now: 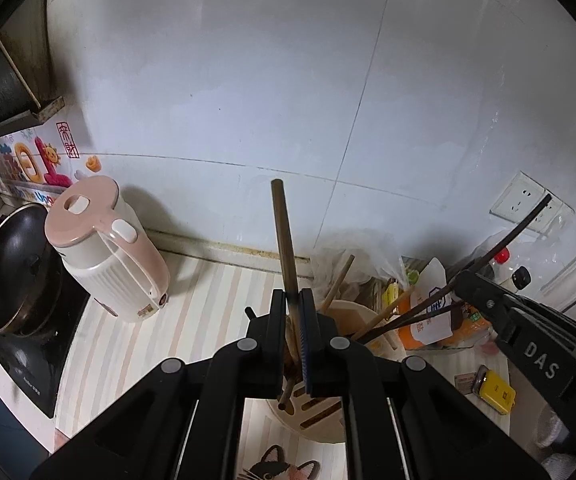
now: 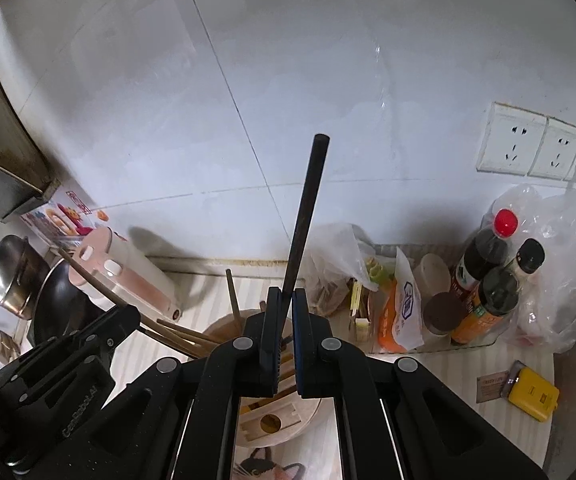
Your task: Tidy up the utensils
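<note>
Both grippers crowd over the round utensil holder [image 2: 308, 412], left gripper [image 1: 299, 320] clamped on a brown chopstick [image 1: 283, 236], right gripper [image 2: 285, 320] pinching a black chopstick [image 2: 306, 208], with sauce bottles [image 2: 484, 280] fully visible only in the right view.

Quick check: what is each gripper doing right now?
Left gripper: shut on a brown chopstick.
Right gripper: shut on a black chopstick.
</note>
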`<state>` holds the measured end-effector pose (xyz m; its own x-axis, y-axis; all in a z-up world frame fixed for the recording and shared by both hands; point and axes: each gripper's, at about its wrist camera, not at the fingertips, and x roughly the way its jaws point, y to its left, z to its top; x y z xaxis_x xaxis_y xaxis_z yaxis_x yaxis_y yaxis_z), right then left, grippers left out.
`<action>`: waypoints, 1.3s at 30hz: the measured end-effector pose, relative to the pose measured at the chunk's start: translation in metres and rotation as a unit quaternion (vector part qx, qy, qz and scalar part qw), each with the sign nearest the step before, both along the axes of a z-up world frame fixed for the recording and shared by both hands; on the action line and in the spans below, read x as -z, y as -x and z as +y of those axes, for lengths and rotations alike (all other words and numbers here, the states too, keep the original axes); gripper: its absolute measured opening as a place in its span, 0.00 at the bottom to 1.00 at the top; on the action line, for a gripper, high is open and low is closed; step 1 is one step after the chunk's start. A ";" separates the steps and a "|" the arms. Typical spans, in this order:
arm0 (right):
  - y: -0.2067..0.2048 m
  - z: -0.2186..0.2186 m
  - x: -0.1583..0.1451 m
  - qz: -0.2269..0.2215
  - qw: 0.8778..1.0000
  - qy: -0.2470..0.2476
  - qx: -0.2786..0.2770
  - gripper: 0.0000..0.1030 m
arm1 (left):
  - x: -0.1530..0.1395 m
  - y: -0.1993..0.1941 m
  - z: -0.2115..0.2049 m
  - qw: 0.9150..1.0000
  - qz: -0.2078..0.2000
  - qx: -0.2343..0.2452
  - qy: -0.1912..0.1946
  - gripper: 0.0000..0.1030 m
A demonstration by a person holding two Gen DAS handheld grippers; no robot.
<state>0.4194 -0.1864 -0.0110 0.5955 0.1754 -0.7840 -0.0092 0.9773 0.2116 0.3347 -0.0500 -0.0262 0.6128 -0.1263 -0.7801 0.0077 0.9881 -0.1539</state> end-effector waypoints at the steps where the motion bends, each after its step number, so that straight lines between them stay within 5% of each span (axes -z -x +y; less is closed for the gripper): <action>1: -0.001 0.001 0.002 0.004 1.000 -0.001 -0.003 0.05 | -0.001 0.001 0.000 1.000 0.003 0.000 -0.003 0.04; 4: -0.001 -0.004 0.005 0.015 1.000 -0.011 -0.004 0.08 | -0.008 0.005 0.000 1.000 0.007 -0.009 -0.002 0.09; 5: 0.000 -0.006 0.004 0.015 1.000 -0.015 -0.004 0.17 | -0.013 0.007 0.001 1.000 0.004 -0.012 -0.002 0.15; 7: 0.006 -0.011 0.000 0.010 1.000 -0.023 0.000 0.38 | -0.024 0.015 0.003 1.000 -0.008 -0.019 -0.006 0.47; 8: 0.010 -0.015 -0.003 0.005 1.000 -0.024 0.003 0.46 | -0.029 0.019 0.005 0.999 -0.017 -0.026 -0.007 0.71; 9: 0.013 -0.017 -0.005 0.002 1.000 -0.022 0.005 0.48 | -0.036 0.026 0.009 0.999 -0.030 -0.032 -0.005 0.78; 16: 0.057 -0.024 -0.010 -0.033 0.999 0.035 0.018 0.64 | -0.037 0.052 0.024 0.995 -0.050 -0.067 -0.050 0.88; 17: 0.062 -0.023 -0.008 -0.036 0.998 0.044 0.017 0.67 | -0.034 0.056 0.026 0.994 -0.049 -0.071 -0.060 1.00; 23: 0.091 -0.009 0.009 -0.043 0.994 0.096 0.004 0.95 | -0.010 0.078 0.023 0.990 -0.042 -0.086 -0.102 1.00; 32: 0.132 -0.005 0.013 -0.065 0.990 0.124 0.019 0.98 | -0.008 0.117 0.021 0.990 -0.054 -0.082 -0.105 1.00; 39: 0.190 -0.001 -0.014 -0.100 0.985 0.132 0.055 0.98 | -0.029 0.162 0.027 0.990 -0.086 -0.060 -0.099 1.00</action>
<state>0.2293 -0.1869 0.0031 0.7463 -0.0922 -0.6591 0.0833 0.9955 -0.0450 0.1732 -0.0231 0.0029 0.7401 0.1006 -0.6650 -0.1023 0.9941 0.0364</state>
